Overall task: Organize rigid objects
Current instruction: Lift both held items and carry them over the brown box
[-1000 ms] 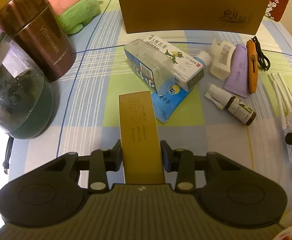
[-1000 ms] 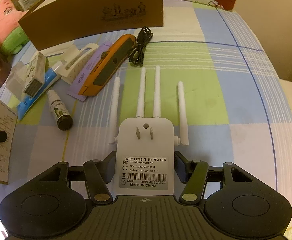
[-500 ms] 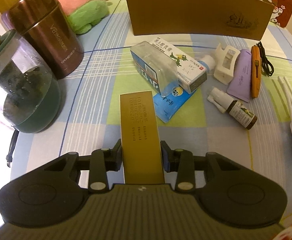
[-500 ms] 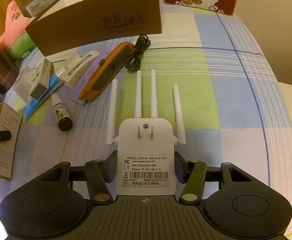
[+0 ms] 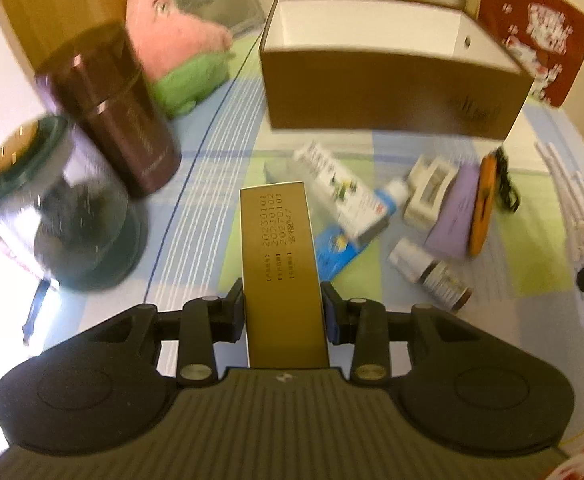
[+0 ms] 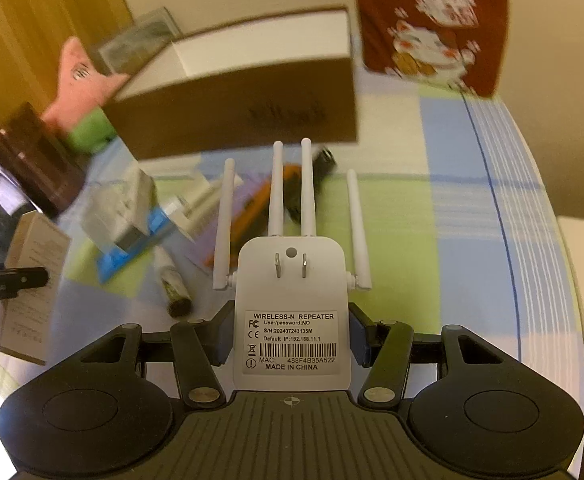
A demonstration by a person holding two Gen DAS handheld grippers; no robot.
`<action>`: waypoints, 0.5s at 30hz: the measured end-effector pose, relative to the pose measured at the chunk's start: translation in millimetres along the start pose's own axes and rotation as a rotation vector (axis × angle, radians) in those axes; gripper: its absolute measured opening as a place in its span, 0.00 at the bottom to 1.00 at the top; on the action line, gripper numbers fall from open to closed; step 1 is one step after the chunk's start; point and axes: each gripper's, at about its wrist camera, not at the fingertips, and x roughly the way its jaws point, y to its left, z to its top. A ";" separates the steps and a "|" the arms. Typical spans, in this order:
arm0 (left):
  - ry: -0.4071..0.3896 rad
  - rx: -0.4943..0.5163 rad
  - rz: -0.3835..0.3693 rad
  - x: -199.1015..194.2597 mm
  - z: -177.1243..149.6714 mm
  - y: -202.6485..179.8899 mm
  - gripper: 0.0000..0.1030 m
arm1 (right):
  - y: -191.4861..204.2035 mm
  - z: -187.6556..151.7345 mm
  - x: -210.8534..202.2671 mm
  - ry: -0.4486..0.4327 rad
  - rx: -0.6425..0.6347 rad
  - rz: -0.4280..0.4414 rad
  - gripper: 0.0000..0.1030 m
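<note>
One gold carton, clamped in left gripper fingers. One four-antenna repeater, clamped in right gripper. One open box.

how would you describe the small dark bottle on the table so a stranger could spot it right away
Start at the big brown cardboard box at the back of the checked tablecloth and come forward through the clutter in front of it. Nearest the camera, past the purple pouch, lies the small dark bottle on its side. Its white cap and dark brown labelled body set it apart from the boxes and tubes around it.
</note>
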 end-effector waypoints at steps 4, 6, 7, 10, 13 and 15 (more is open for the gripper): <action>-0.056 0.027 -0.032 -8.1 29.0 -2.3 0.32 | 16.8 26.7 -2.5 -0.063 -0.018 0.031 0.51; -0.083 0.042 -0.050 -8.1 47.7 -3.8 0.32 | 25.0 44.6 0.1 -0.093 -0.020 0.033 0.51; -0.097 0.049 -0.053 -7.0 59.1 -4.7 0.32 | 27.7 54.0 1.5 -0.104 -0.016 0.036 0.51; -0.144 0.067 -0.061 -3.5 88.7 -7.2 0.32 | 38.4 85.8 5.9 -0.154 -0.027 0.046 0.51; -0.185 0.076 -0.075 3.4 120.8 -11.3 0.32 | 50.7 118.8 13.6 -0.203 -0.055 0.037 0.51; -0.206 0.079 -0.080 11.1 143.2 -14.7 0.32 | 56.2 139.7 20.9 -0.224 -0.063 0.031 0.51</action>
